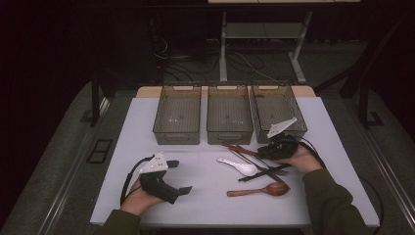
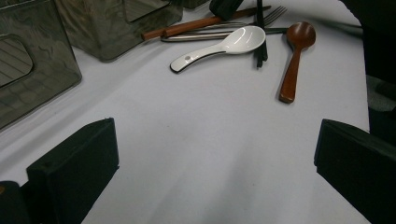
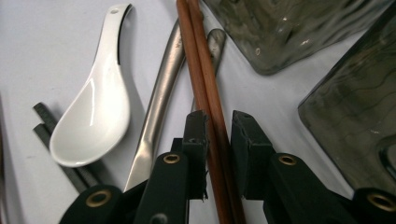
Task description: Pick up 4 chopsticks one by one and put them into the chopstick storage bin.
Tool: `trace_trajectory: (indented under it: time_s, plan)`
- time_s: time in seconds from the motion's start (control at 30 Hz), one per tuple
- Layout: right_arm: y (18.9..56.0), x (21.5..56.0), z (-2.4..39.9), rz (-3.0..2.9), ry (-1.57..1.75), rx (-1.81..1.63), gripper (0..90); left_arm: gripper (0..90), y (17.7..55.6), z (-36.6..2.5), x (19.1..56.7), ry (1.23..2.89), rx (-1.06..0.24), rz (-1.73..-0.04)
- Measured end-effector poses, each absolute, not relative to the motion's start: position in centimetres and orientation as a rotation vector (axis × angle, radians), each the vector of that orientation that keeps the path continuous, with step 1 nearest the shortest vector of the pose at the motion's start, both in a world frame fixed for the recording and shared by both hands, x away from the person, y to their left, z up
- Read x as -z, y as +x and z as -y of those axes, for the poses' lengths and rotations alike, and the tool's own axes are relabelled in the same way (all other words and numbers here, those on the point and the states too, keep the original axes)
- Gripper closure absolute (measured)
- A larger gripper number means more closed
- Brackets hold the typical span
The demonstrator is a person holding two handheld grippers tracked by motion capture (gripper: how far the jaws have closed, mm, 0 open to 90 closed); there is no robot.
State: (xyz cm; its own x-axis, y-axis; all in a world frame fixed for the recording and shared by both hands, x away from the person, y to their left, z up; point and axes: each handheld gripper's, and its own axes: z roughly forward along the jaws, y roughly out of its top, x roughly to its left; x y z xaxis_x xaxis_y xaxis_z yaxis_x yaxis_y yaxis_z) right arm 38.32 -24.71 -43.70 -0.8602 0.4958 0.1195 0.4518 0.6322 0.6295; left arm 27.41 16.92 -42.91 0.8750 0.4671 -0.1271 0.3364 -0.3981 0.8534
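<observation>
A pair of brown wooden chopsticks lies in front of the bins, beside a metal fork. My right gripper is shut on them near one end, one pad against each side; in the high view it sits at the right. Close by are a white ceramic spoon, black chopsticks and a wooden spoon. My left gripper rests at the front left, open, with bare table between its jaws. From there the white spoon and wooden spoon lie ahead.
Three translucent grey bins stand side by side at the back of the white table: left, middle and right. The right gripper is just in front of the right bin. Desk legs and cables stand on the floor beyond the table.
</observation>
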Motion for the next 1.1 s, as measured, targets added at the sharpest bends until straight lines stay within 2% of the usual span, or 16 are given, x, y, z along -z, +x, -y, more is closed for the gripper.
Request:
trace_trajectory:
  time_s: [0.3, 0.33, 0.47, 0.73, 1.1]
  plan:
    - [37.8, 43.5, 24.8, -2.787, 0.792, -1.031, 75.8, 0.0, 27.4, -16.9, 42.9, 2.023, -0.164, -0.582]
    - [37.9, 43.6, 24.9, -2.793, 0.791, -1.042, 68.5, 0.0, 27.4, -16.9, 42.9, 2.024, -0.163, -0.581]
    - [37.5, 43.2, 25.3, -2.779, 0.787, -1.073, 63.8, 0.0, 27.4, -16.9, 42.9, 2.023, -0.162, -0.581]
    - [35.3, 41.9, 25.9, -2.812, 0.692, -1.107, 64.2, 0.0, 27.3, -17.0, 42.8, 2.022, -0.161, -0.583]
    - [34.0, 43.3, 25.9, -2.914, 0.523, -1.019, 62.8, 0.0, 27.3, -16.9, 42.9, 2.027, -0.160, -0.580]
